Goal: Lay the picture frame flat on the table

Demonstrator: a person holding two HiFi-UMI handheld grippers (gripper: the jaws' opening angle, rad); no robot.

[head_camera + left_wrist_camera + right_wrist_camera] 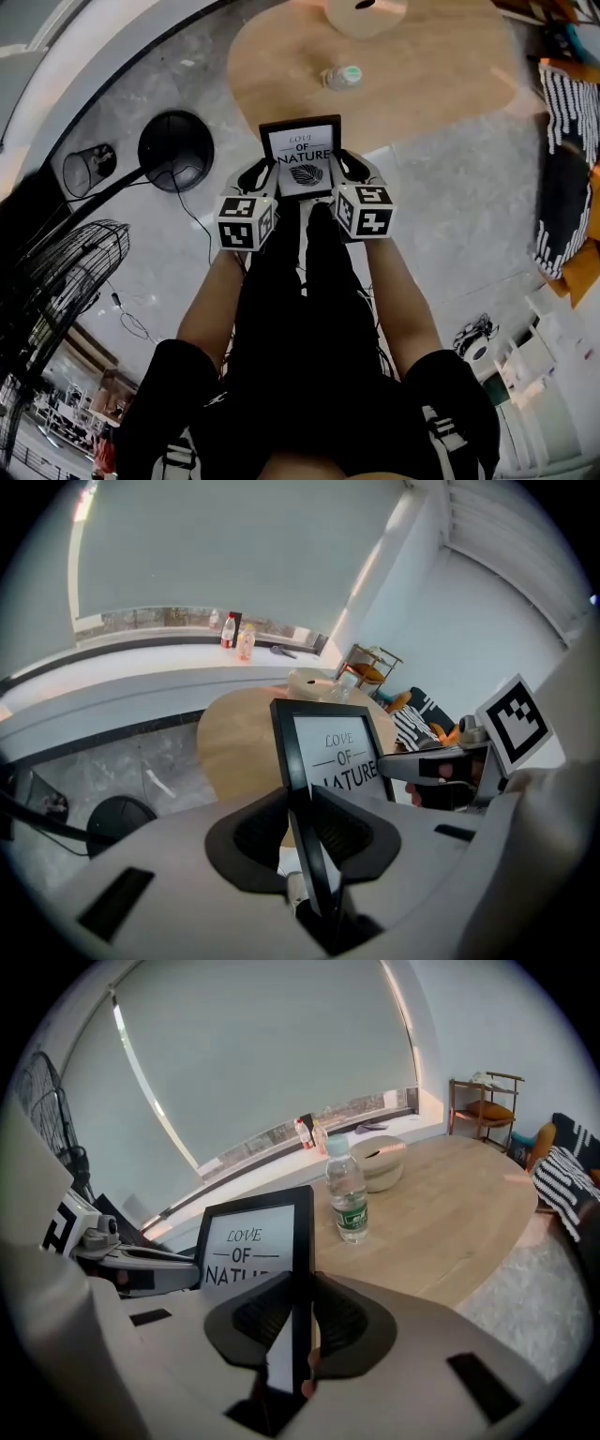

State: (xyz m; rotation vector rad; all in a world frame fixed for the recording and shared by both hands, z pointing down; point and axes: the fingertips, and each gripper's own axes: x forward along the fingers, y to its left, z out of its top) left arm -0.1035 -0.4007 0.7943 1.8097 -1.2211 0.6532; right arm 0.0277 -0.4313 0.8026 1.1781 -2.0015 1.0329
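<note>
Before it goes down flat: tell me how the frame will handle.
Probably stiff: the frame looks straight with the left gripper and right gripper clamping its side edges. Likely fragile, slippery: the front seems glazed. Thin, so upright it may tip.

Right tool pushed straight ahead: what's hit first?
The right tool is shut on the picture frame; beyond that, probably the water bottle on the table, though depth is unclear.

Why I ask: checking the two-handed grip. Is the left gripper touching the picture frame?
Touching. In the left gripper view, the left gripper has its jaws shut on the picture frame at its black edge, with no gap visible.
</note>
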